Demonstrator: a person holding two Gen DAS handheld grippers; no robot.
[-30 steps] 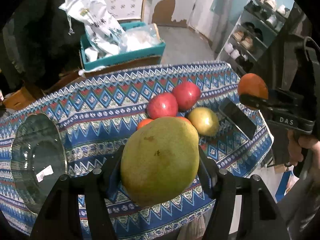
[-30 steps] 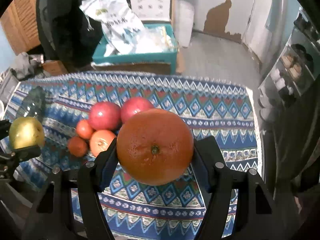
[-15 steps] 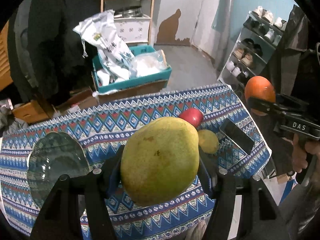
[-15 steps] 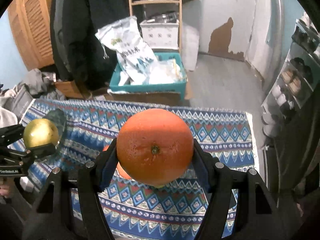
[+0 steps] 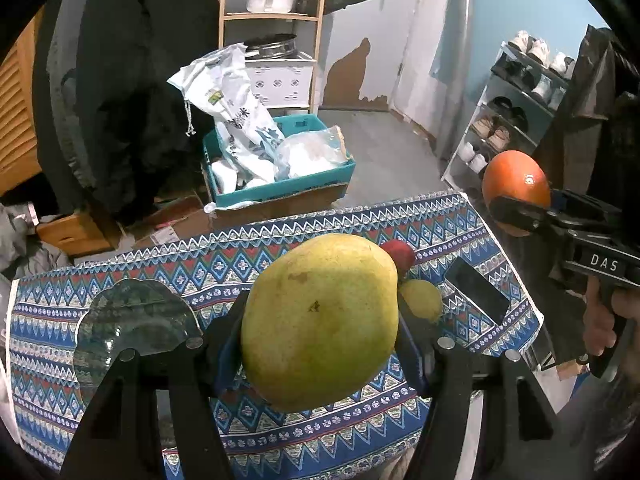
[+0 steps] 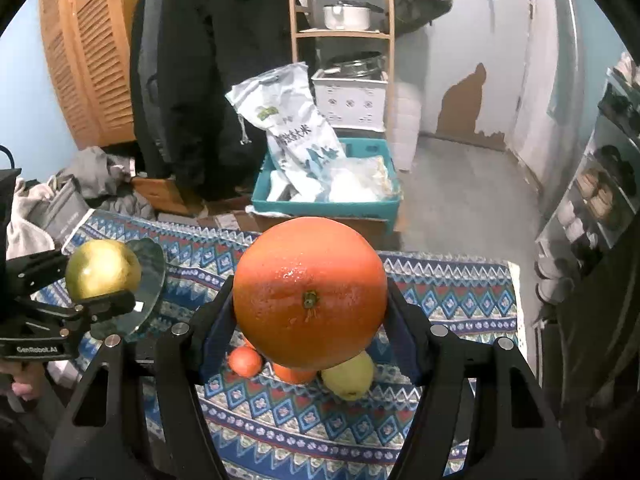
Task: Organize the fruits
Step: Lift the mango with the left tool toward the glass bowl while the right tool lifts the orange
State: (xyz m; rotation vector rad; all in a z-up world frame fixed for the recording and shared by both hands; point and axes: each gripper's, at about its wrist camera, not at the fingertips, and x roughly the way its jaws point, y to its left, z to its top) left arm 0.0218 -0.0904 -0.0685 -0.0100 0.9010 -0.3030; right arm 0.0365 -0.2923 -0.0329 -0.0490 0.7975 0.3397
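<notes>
Left wrist view: mango (image 5: 320, 320) clamped in left claw (image 5: 320, 332), glass plate (image 5: 132, 320) lower-left, nearer; orange (image 6: 310, 294) clamped in right claw (image 6: 310, 312).

The patterned tablecloth (image 5: 168, 276) offers bare room across its middle and far strip. At nine o'clock the glass plate (image 5: 132, 320) takes the left end. At two o'clock lie a red apple (image 5: 400, 254) and a yellow-green fruit (image 5: 422, 300), with a dark phone (image 5: 476, 290) just beyond, near the right edge. The small oranges (image 6: 245, 360) crowd the near centre (partly hidden). Past the far edge a teal crate (image 5: 280, 188) blocks twelve o'clock.
</notes>
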